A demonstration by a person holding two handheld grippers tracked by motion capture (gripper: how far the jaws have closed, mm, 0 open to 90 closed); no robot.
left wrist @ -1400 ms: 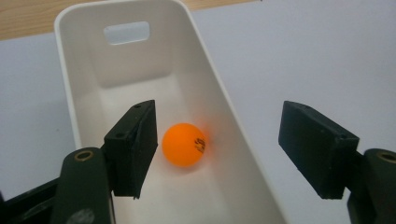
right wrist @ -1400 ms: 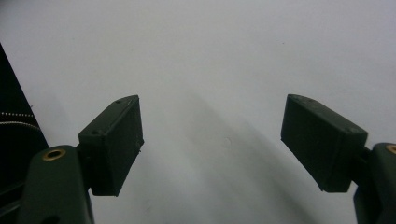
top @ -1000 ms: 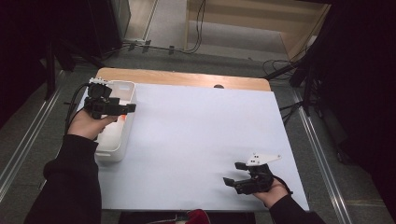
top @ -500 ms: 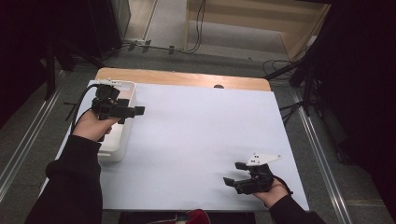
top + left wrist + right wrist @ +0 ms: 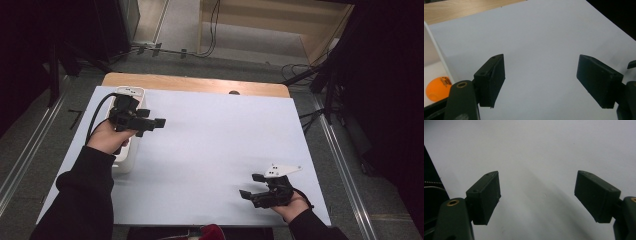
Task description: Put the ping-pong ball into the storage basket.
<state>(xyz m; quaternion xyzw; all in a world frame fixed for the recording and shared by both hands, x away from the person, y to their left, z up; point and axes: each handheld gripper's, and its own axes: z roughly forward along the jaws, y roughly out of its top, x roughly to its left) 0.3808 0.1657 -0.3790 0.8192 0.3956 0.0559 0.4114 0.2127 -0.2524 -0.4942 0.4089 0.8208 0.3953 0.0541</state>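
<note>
Between the jaws of our left gripper (image 5: 540, 83) there was nothing: they stood well apart over bare white sheet (image 5: 544, 37), having just opened a little further, and no ball sat between the pads. Just off the left jaw, in the left gripper view, the orange ball (image 5: 436, 88) lay on the floor of the white tray (image 5: 434, 50), behind its near wall, printed with small dark lettering we could not read. From above, that gripper (image 5: 150, 122) hung at the tray's inner edge, pointing out across the table toward the middle, the hand (image 5: 107, 137) and dark sleeve partly covering the tray (image 5: 131, 91) along the sheet's left side. Our right gripper (image 5: 536, 197) also had its jaws wide with only plain white surface between them; in the high view it (image 5: 250, 187) rested low near the front right corner of the sheet (image 5: 225, 140), well apart from the tray, its grey plate on top. Beyond the sheet a strip of wooden tabletop (image 5: 200, 84) showed at the far edge. We judged the work to be at an early or in-between point: the ball was in the tray, neither gripper held anything, and the open sheet carried no other object. What remained, as far as we could tell, was any reach, grasp or transfer of the ball itself.
</note>
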